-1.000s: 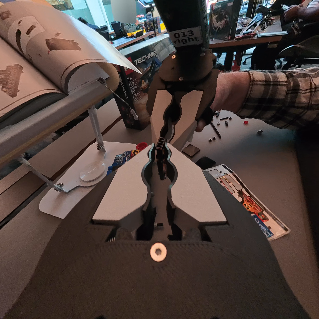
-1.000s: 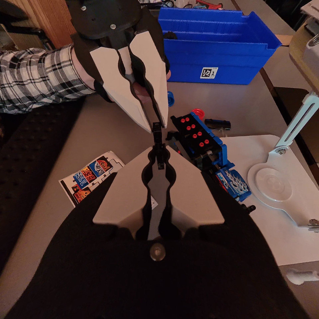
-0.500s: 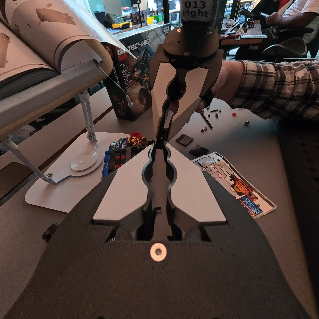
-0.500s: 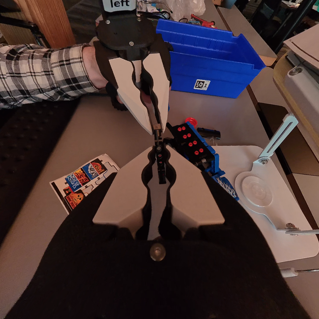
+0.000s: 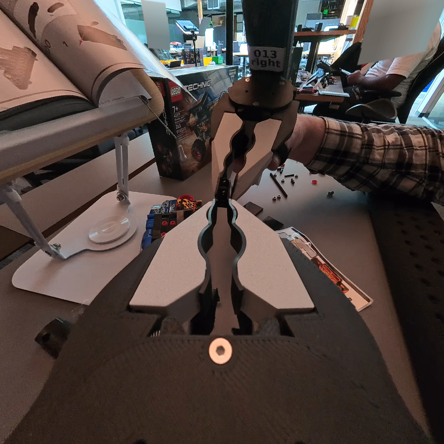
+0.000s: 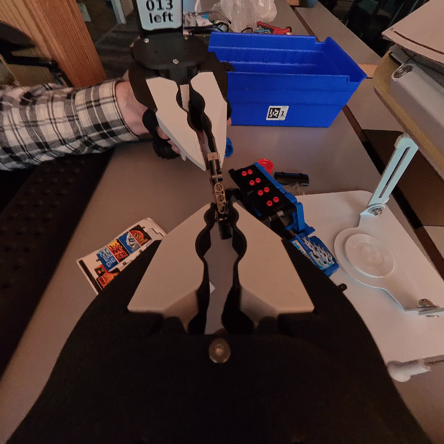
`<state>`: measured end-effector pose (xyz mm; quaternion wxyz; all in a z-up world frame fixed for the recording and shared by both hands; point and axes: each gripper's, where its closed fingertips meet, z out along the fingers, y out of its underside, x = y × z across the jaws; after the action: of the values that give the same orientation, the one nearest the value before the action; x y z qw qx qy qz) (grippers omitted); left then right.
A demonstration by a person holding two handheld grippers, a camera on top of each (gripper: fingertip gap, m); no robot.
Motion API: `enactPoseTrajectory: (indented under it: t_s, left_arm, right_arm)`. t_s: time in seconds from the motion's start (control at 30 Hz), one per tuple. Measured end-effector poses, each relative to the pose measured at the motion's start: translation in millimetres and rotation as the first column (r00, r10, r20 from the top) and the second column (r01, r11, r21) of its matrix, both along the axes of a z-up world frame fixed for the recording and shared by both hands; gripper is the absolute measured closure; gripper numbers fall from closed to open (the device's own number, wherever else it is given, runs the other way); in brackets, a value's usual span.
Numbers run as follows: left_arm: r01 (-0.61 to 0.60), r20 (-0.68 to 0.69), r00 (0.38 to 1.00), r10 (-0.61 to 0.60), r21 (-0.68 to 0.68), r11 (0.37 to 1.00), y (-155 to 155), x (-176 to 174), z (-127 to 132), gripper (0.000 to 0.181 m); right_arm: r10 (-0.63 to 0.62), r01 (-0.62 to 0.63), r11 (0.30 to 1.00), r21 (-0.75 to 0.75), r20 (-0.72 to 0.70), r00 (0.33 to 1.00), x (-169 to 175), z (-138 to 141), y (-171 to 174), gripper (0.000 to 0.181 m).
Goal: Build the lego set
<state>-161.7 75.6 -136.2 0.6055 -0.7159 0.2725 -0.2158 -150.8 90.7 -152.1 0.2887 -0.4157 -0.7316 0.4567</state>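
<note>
Black lego beam (image 6: 219, 197), centre frame: light, stiff, slippery; left gripper (image 6: 212, 163) and right gripper (image 6: 222, 209) jaws each clamp one end.

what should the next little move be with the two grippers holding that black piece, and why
Probably a gentle push of the two grippers toward each other along the piece's length. The left gripper and right gripper each pinch one end of the slim black lego beam assembly, held in the air above the table tip to tip, which suggests two parts being seated together.
</note>
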Motion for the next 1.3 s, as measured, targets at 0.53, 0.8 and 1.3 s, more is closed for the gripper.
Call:
enactPoseTrajectory:
  t_s: [0.53, 0.8, 1.3]
  left_arm:
    - [-0.010, 0.075, 0.997, 0.016, -0.085, 0.996, 4.3, -4.2, -5.6, 0.163]
    - [-0.016, 0.060, 0.998, 0.021, -0.077, 0.997, 6.1, -2.3, -5.5, 0.172]
    - [0.000, 0.178, 0.984, 0.009, -0.048, 0.999, 6.1, -6.5, 8.2, 0.174]
  right_arm:
    - [0.040, -0.017, 0.954, -0.301, 0.068, 0.997, 3.7, 6.6, 0.7, 0.175]
    - [0.020, -0.008, 0.958, -0.285, 0.037, 0.999, 0.6, 11.9, 0.7, 0.174]
    - [0.002, -0.004, 0.937, -0.351, -0.007, 1.000, 2.5, 20.7, 9.5, 0.173]
